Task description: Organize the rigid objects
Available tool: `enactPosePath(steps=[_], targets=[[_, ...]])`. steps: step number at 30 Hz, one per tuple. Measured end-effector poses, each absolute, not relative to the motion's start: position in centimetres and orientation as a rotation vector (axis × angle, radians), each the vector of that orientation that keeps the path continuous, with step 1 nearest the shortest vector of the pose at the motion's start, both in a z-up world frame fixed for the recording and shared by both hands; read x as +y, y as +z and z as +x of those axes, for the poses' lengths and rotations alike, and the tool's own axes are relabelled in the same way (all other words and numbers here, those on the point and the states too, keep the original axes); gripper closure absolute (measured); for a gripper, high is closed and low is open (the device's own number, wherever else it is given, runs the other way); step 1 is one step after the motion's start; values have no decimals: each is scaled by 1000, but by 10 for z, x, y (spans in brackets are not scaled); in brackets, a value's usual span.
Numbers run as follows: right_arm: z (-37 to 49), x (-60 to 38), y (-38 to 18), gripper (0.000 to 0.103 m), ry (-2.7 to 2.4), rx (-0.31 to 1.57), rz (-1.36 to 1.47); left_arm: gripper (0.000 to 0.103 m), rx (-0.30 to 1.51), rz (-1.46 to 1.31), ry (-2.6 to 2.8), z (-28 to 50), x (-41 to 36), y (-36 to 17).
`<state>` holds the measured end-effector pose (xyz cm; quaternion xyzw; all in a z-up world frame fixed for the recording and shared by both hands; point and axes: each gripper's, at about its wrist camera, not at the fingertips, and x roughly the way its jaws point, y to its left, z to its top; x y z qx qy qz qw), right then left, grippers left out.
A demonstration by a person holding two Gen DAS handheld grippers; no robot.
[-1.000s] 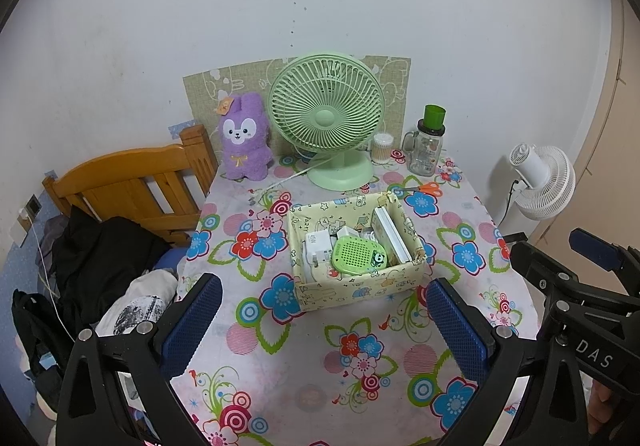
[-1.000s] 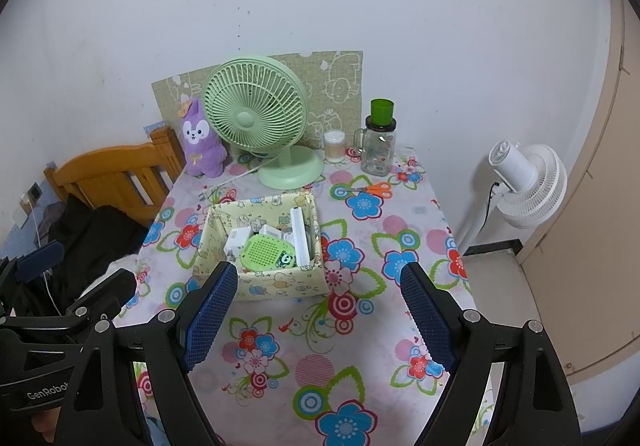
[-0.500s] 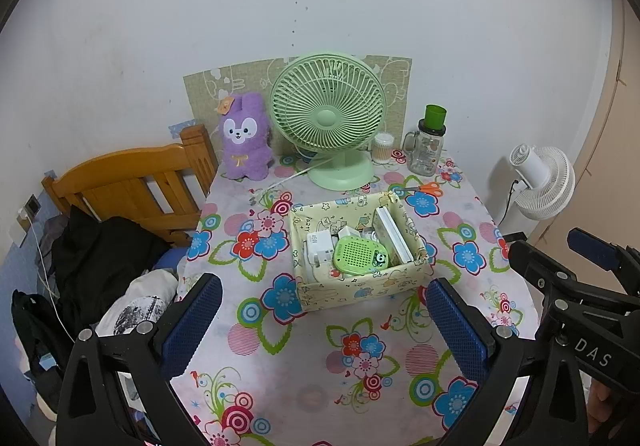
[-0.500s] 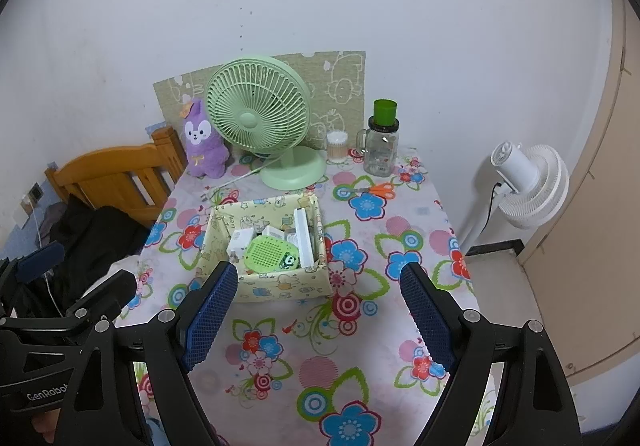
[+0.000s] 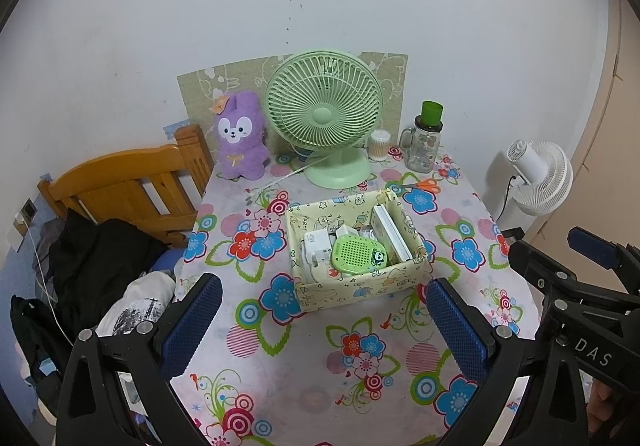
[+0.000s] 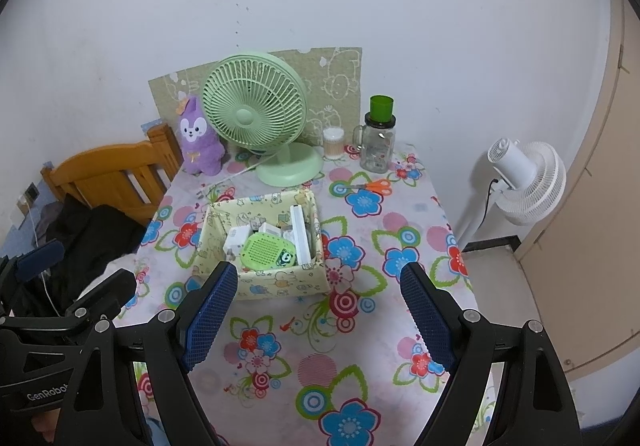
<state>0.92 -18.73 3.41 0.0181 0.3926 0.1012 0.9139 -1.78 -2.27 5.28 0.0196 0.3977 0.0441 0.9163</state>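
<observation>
Both grippers hover above the near edge of the floral table: left gripper and right gripper jaws spread wide, nothing between them. Patterned box sits mid-table, holding a green round gadget, white adapters and a white slab.

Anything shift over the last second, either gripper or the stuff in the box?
Nothing visibly changed. The left gripper and right gripper hang open and empty above the table's near edge, just as before. The patterned box still holds the green speaker, white chargers and the flat white case. The scissors lie untouched behind it.
</observation>
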Motion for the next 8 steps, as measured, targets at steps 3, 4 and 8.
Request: enactPosePath(steps=[3,4,8], targets=[[11,-186,34,17,206,814,36,0,823,36,89,-16,-22,52],[11,-186,33,17,205,815,34,0,825,35,88,-15,-22,51],[14,-185,33,17,203,822,33,0,832,31,88,-13,-20,50]])
